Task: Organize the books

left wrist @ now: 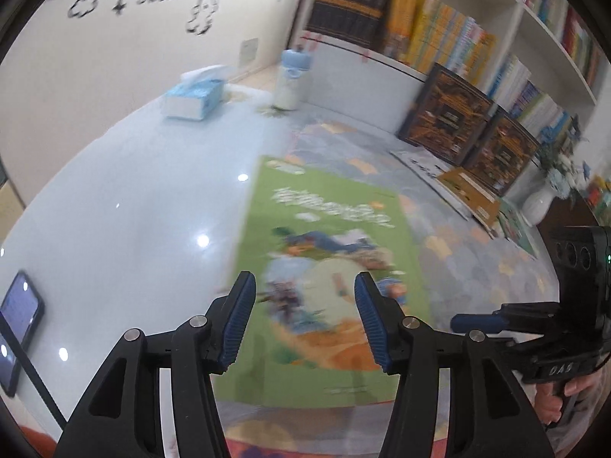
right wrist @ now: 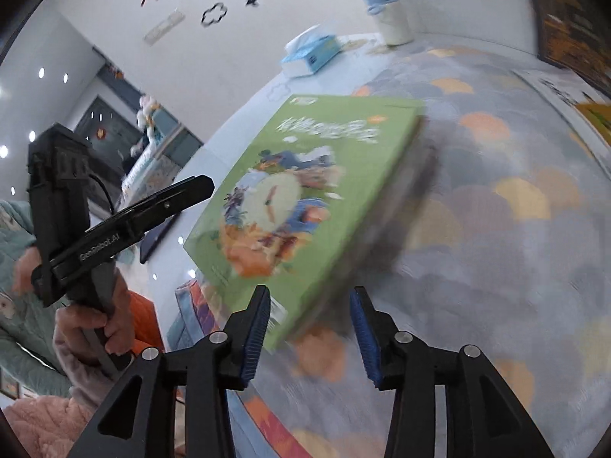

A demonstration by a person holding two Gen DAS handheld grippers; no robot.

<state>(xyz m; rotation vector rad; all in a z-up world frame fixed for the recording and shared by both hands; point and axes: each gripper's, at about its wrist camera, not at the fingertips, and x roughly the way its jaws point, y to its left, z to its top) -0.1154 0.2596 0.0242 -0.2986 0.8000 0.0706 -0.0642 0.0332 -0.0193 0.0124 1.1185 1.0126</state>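
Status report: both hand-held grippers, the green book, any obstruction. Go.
Left hand-held gripper open, empty. Right hand-held gripper open, green book corner between jaws, not pinched. Book flat on patterned mat. Nothing blocking.

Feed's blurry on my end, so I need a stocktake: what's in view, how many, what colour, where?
Green book: one, on patterned mat, ahead of both grippers.
Dark boxed sets: two, leaning against bookshelf.
Tissue box: one, blue-white, far end of table.
Bottle: one, white with blue lid, beside tissue box.
Vase: one, white, far right.
Phone: one, dark, left edge.
Left gripper: open.
Right gripper: open.
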